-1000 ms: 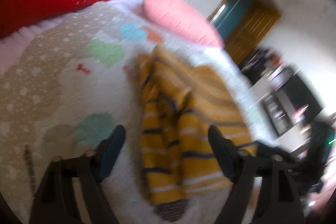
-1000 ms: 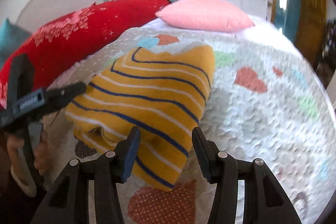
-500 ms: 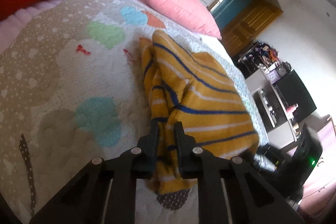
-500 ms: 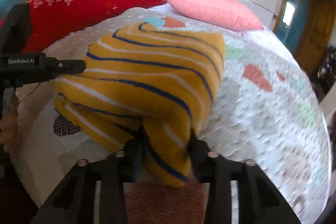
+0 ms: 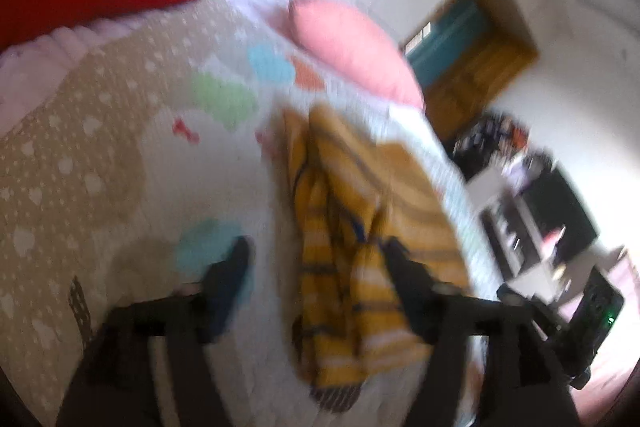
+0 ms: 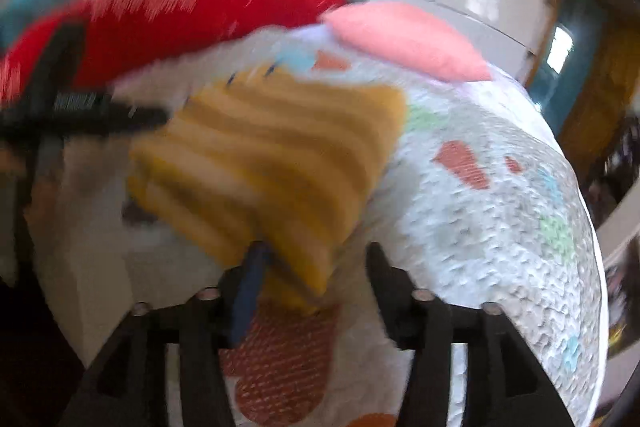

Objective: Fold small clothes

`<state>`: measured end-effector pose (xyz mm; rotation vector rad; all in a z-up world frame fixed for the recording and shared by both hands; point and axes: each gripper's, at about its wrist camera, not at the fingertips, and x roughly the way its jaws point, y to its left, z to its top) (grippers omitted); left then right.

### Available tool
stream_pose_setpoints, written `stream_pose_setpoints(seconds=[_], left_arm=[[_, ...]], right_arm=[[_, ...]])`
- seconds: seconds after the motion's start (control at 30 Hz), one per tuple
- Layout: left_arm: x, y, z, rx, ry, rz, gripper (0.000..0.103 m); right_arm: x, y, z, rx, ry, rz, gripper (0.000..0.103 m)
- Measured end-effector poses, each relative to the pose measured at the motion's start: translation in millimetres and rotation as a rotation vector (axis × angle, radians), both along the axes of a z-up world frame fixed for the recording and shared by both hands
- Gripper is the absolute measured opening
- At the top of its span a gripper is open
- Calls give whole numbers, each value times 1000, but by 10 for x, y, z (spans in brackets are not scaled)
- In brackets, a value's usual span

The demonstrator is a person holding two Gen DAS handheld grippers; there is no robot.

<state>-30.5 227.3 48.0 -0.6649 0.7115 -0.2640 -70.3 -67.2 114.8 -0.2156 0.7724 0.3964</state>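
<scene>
Your left tongs [image 5: 316,263] and right tongs [image 6: 316,267] had just been opening, both spread wide, gripping nothing; folded mustard-yellow navy-striped knit garment [image 6: 276,155] lay between jaws on patterned quilted bed cover [image 6: 500,235]

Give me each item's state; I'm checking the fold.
Yellow striped garment: folded, lying on the quilt, released.
Left gripper: jaws have just been opening, garment edge between them, ungripped.
Right gripper: jaws have just been opening, garment corner between them.
</scene>
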Motion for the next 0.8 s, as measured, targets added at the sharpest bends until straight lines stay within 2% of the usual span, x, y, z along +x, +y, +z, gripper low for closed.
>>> stream_pose_setpoints(seconds=[0.1, 0.17, 0.27, 0.3, 0.33, 0.37, 0.4, 0.43, 0.5, 0.53, 0.67, 0.77, 0.8], left_arm=[[184, 31, -1, -98, -34, -12, 88], [344, -45, -71, -140, -19, -64, 95], [539, -219, -300, -180, 80, -148, 95], [576, -292, -349, -169, 110, -167, 95], [581, -368, -343, -122, 118, -173, 95], [577, -428, -322, -96, 116, -183, 90], [577, -489, -297, -112, 104, -212, 75], [581, -549, -284, -123, 104, -224, 74], [592, -656, -222, -68, 88, -193, 74], [595, -697, -203, -54, 78, -191, 74], [547, -739, -166, -9, 81, -159, 72], [510, -665, -191, 102, 119, -82, 72], [477, -649, -182, 132, 127, -68, 72]], right_arm=[[376, -161, 124, 150, 13, -62, 82], [748, -179, 30, 230, 71, -85, 84], [1199, -115, -248, 340, 216, -114, 84], [1334, -54, -383, 368, 262, -117, 83], [1393, -9, -450, 377, 285, -109, 78], [1435, 42, -514, 386, 306, -99, 76], [1447, 81, -539, 395, 310, -99, 71], [1459, 87, -520, 412, 314, -98, 58], [1453, 39, -381, 437, 311, -90, 36], [1417, 24, -299, 439, 295, -83, 30], [1278, -41, 3, 352, 188, -99, 25], [1223, 56, 8, 128, 86, -177, 25], [1190, 63, 17, 113, 81, -183, 27]])
